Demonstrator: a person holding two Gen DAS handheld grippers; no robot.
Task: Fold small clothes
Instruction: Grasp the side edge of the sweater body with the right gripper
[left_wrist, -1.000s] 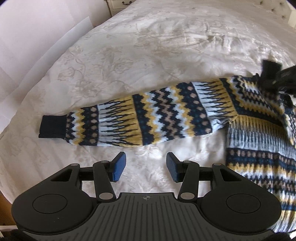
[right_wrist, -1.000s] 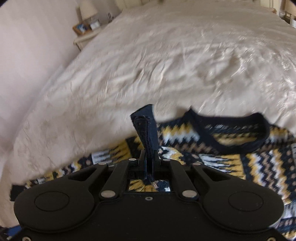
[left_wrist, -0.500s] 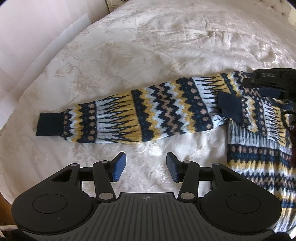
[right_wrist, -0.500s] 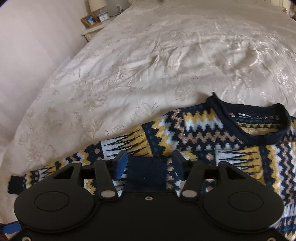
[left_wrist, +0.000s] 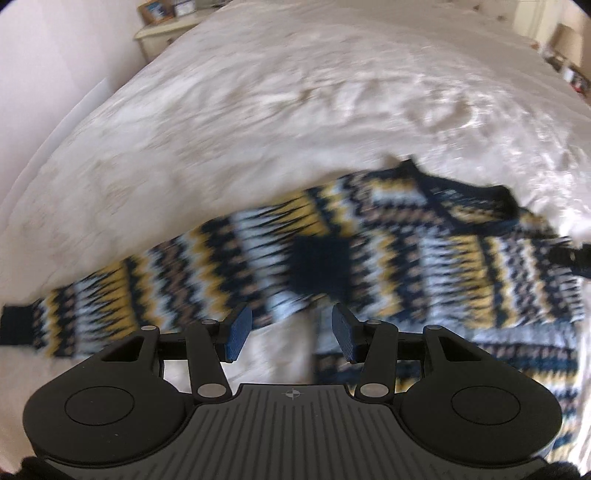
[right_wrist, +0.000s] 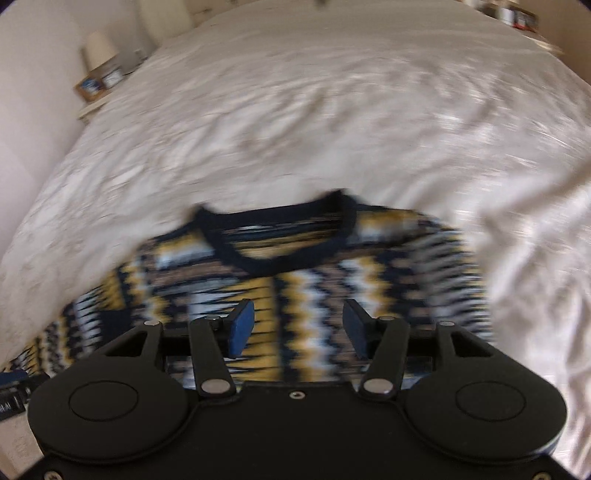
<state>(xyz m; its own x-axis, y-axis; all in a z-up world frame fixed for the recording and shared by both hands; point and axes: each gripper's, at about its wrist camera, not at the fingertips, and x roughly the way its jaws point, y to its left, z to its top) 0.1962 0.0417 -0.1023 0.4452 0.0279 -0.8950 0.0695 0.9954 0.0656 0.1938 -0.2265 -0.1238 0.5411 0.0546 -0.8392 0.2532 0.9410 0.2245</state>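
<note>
On the blurred bedspread (right_wrist: 332, 110), both hand-held grippers (left_wrist: 291, 334) (right_wrist: 298, 328) gape empty above a smeared sweater (right_wrist: 295, 280).

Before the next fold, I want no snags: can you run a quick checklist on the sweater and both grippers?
1. Left gripper empty, pads apart: ok.
2. Right gripper empty, pads apart: ok.
3. One sleeve folded across the sweater, its navy cuff on the chest: ok.
4. Other sleeve folded in: not ok, it lies stretched out on the bedspread.
5. Collar flat: cannot tell, blurred.
</note>
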